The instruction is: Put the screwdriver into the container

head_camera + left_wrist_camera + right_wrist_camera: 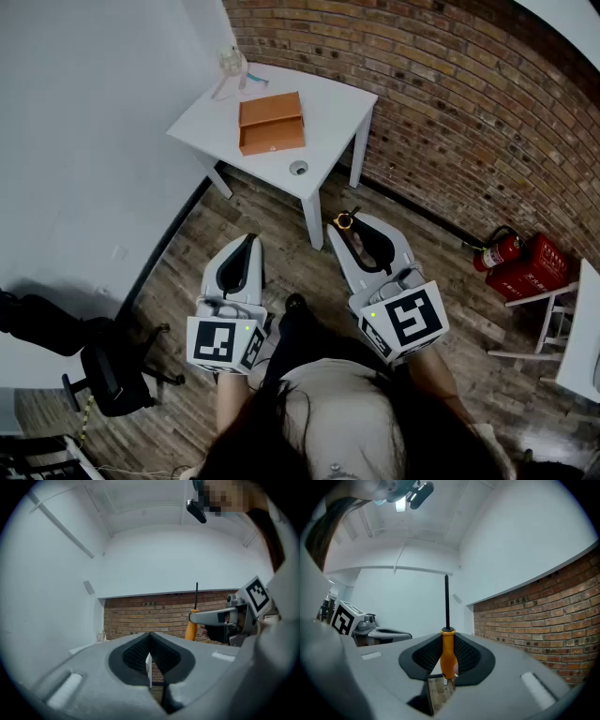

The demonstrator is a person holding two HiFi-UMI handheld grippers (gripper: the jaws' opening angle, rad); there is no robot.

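Orange-handled screwdriver (448, 654) with a thin black shaft stands upright, clamped by its handle between the jaws of the right gripper (449, 639). The left gripper (150, 639) has its jaws pressed together with nothing between them. Both hang over the wooden plank floor (234, 225), near the small white table (333, 98) that bears the flat orange rectangular container (272, 123).

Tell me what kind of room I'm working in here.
Probably an office or workshop room: red brick wall, wood-plank floor, small white square table, black wheeled office chair, red fire extinguisher on the floor.
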